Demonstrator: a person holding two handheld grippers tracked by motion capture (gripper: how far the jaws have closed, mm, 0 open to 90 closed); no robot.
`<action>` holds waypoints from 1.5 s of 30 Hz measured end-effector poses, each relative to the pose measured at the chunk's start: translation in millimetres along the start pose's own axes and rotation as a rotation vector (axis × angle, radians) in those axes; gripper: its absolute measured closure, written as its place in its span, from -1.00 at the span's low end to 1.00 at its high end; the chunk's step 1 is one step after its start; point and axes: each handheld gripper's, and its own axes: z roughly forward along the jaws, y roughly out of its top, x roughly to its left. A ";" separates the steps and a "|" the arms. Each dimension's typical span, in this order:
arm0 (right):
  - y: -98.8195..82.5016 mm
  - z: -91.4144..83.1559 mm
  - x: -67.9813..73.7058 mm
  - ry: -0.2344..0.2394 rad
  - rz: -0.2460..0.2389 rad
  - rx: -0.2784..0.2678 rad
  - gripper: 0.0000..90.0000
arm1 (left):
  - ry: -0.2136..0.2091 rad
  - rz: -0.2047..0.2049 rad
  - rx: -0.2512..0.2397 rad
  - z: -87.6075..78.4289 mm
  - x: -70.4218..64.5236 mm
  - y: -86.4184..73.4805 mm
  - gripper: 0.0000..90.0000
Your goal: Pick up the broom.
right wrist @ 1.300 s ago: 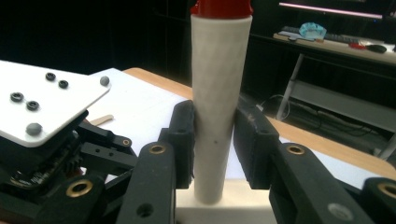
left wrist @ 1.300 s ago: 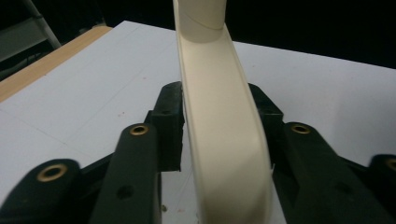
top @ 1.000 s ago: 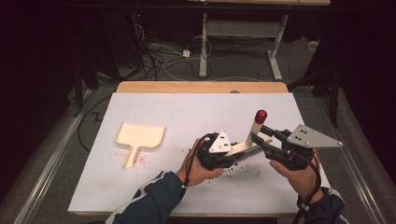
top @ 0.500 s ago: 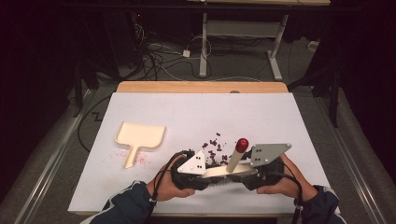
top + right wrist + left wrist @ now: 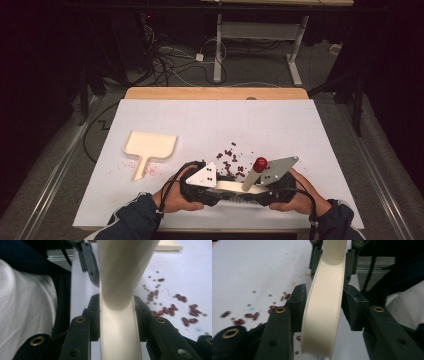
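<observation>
1. A cream brush (image 5: 235, 186) with a red-tipped handle (image 5: 259, 163) lies low over the near edge of the white table (image 5: 310, 130), held crosswise between the two grippers, its head running left to right and its handle slanting up and away.
2. In the left gripper view the brush head (image 5: 324, 302) stands on edge between the black jaws; the right-hand pad touches it, while a thin gap seems to show on the left, so the hold looks loose.
3. The left gripper (image 5: 220, 187) has just been opening its jaws, with the brush between them.
4. The right gripper (image 5: 255, 192) has just been closing; in the right gripper view both pads press on the brush (image 5: 120, 322) where the handle joins the head.
5. Dark red beans (image 5: 231, 161) lie scattered on the table just beyond the brush, near the handle's tip.
6. The same beans (image 5: 172, 307) show to the right of the right gripper's jaws.
7. A cream dustpan (image 5: 148, 148) rests flat, well apart to the left, handle toward the person, with faint pink specks (image 5: 132, 164) beside it.
8. Both hands rest at the table's near edge, in dark sleeves (image 5: 131, 220).
</observation>
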 end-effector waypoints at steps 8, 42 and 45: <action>-3.7 -8.3 -10.3 -0.146 0.057 0.008 0.48 | 0.243 -0.080 -0.001 -22.8 8.4 -11.9 -0.36; -38.6 -42.1 -71.8 -0.507 0.282 -0.078 0.49 | 0.631 -0.254 0.129 -99.1 -8.8 -124.7 -0.62; -39.3 -41.3 -79.7 -0.547 0.295 -0.070 0.49 | 0.628 -0.256 0.132 -98.3 -8.4 -125.2 -0.62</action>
